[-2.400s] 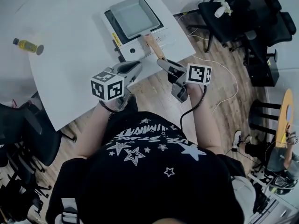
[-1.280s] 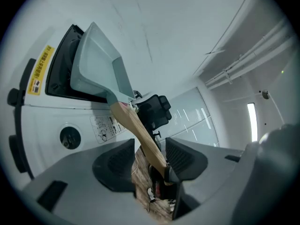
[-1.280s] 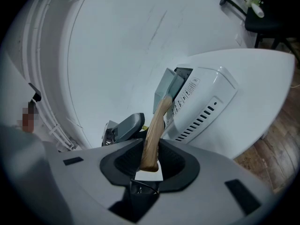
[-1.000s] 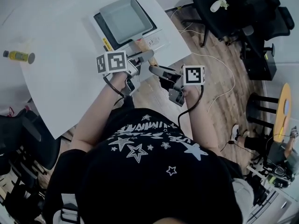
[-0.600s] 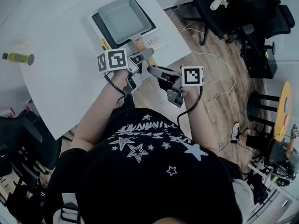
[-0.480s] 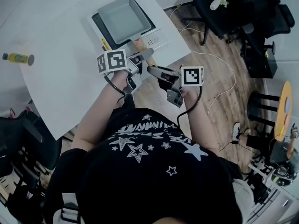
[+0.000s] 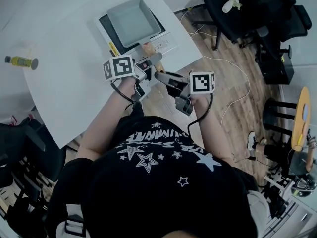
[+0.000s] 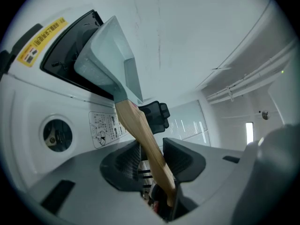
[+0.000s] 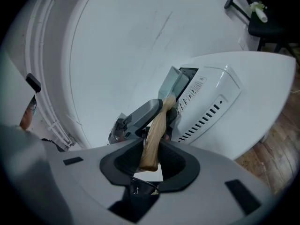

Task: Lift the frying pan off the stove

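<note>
A square grey frying pan (image 7: 130, 15) sits on a white tabletop stove (image 7: 166, 38), its wooden handle (image 7: 147, 48) pointing toward me. My left gripper (image 7: 151, 61) reaches in from the left; the handle (image 8: 136, 121) crosses slantwise between its pads, touching both. Its jaws have just been closing. My right gripper (image 7: 162, 75) is shut on the handle's end (image 9: 152, 144), just behind the left gripper (image 9: 140, 114). The pan (image 8: 105, 55) rests level on the burner. From the right gripper view the pan (image 9: 172, 86) is mostly hidden behind the left gripper.
The stove's knob (image 8: 57, 134) faces me on its front panel (image 8: 28, 107). A small yellow bottle (image 7: 22, 62) lies at the far left of the white table (image 7: 64, 83). Black office chairs (image 7: 247, 9) and a white cable (image 7: 233, 73) are on the wooden floor at right.
My left gripper has moved from the table edge up to the pan handle and now sits around it. The right gripper has kept its hold. The pan has not moved.
</note>
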Available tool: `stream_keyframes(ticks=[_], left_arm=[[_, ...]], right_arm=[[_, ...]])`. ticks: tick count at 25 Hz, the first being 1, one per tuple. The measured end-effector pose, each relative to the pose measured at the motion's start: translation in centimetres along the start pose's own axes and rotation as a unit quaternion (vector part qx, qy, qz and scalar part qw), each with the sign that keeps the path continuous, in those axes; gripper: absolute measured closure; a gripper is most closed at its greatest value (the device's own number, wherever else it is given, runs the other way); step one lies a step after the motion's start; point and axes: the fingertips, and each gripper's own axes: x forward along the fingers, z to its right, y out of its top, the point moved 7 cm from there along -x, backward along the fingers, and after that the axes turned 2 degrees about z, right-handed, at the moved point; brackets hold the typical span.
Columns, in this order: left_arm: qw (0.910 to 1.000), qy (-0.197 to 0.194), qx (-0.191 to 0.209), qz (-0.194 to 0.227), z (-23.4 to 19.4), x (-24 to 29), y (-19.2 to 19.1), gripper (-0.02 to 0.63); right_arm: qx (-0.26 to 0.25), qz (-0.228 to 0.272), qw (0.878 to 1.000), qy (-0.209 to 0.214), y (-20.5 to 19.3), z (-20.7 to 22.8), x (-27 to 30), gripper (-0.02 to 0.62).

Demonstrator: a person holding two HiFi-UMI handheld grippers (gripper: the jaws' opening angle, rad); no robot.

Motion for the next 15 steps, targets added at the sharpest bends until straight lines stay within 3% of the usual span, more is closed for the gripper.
stream_keyframes(ticks=[15], left_arm=[[0.9970, -0.023, 0.072, 0.011, 3.6, -2.0, -1.6, 0.454]], right_arm=[[-0.028, 0.015, 0.999, 0.029, -2.0, -2.7, -1.1, 0.508]])
